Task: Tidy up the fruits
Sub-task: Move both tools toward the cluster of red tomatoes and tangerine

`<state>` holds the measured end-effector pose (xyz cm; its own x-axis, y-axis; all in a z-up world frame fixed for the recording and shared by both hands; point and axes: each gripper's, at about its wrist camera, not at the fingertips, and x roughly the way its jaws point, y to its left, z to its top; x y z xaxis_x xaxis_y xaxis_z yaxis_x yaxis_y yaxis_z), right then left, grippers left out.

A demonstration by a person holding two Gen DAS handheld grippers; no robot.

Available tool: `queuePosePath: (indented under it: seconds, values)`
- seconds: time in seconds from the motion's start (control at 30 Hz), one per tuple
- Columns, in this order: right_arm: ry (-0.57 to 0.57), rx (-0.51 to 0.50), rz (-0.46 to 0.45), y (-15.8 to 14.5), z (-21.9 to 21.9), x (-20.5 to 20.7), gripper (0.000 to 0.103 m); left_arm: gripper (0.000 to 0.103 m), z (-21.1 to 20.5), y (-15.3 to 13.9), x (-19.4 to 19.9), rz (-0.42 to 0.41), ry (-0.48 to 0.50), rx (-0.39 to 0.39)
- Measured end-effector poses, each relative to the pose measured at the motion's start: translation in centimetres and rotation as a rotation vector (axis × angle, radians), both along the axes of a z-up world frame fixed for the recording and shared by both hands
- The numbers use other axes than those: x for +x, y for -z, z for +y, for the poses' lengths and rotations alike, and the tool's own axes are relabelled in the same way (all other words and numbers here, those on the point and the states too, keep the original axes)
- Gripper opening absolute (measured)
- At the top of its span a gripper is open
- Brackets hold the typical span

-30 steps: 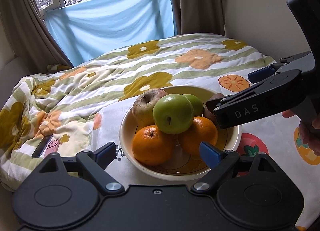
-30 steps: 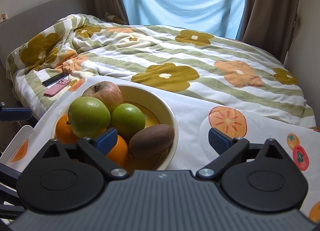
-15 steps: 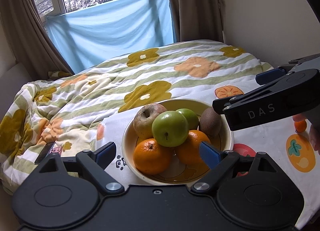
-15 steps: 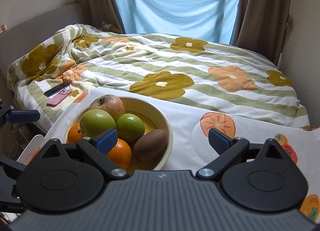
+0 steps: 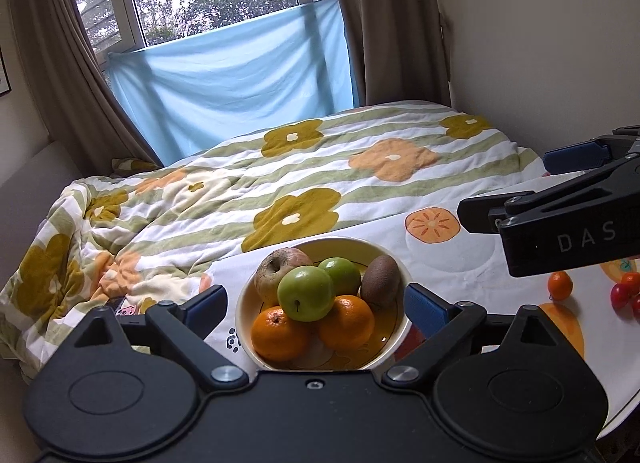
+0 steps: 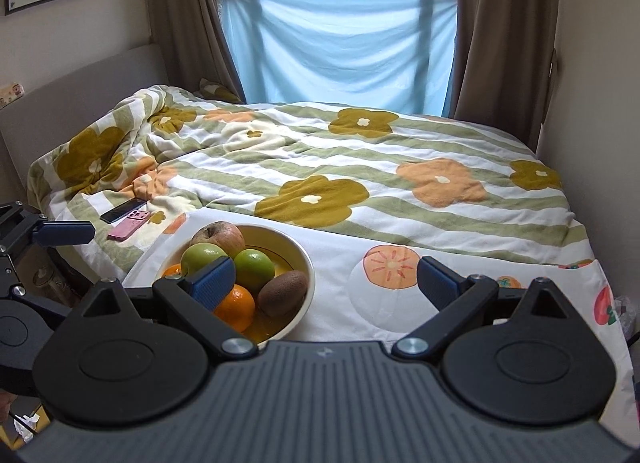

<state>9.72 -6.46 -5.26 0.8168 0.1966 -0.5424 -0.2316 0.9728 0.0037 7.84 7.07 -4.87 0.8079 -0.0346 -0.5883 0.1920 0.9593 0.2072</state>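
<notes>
Bowl (image 5: 402, 283) of fruit sits just beyond my left gripper (image 5: 316, 303) — jaws just opened wider, empty; right gripper (image 6: 326, 281) wide, empty — bowl left of it.

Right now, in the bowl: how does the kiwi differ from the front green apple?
Colour: the kiwi is dull brown; the front green apple is bright green.
Surface: the kiwi looks matte and fuzzy; the apple is smooth and glossy, with a small stem showing.
Shape and place: the kiwi is an elongated oval at the bowl's right rim; the apple is round and sits atop the pile over the two oranges.
Shared: both lie in the bowl, ungripped.
</notes>
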Motion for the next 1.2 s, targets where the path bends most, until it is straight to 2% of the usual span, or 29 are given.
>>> queuePosePath:
  seconds: [0.1, 0.2, 0.47, 0.57, 0.7, 0.87, 1.03, 1.2]
  values:
    - [0.001, 0.000, -0.007, -0.9, -2.2, -1.6, 0.103, 0.103, -1.6, -0.7, -1.3, -0.008, -0.013, 0.001]
    - [0.012, 0.006, -0.001, -1.2, -4.6, -2.8, 0.103, 0.103, -3.4, -1.0, -2.5, -0.019, -0.012, 0.009]
    - [0.069, -0.004, 0.047, 0.3, -12.2, -6.1, 0.103, 0.103, -8.7, 0.4, -4.3, 0.011, 0.041, -0.010]
    - [0.086, 0.014, 0.078, 1.4, -15.7, -7.0, 0.103, 0.103, -10.6, 1.2, -4.8, 0.017, 0.071, -0.024]
    - [0.104, -0.012, 0.112, 3.2, -18.9, -7.8, 0.103, 0.103, -13.3, 2.8, -4.9, 0.022, 0.135, -0.043]
    - [0.121, -0.035, 0.171, 6.8, -22.4, -8.8, 0.103, 0.103, -16.8, 5.2, -4.3, 0.047, 0.232, -0.036]
    - [0.125, -0.045, 0.221, 10.0, -24.4, -9.3, 0.103, 0.100, -19.9, 7.6, -3.6, 0.078, 0.328, -0.028]
    - [0.082, -0.086, 0.249, 12.6, -24.7, -9.7, 0.102, 0.093, -23.1, 9.6, -3.0, 0.111, 0.433, -0.008]
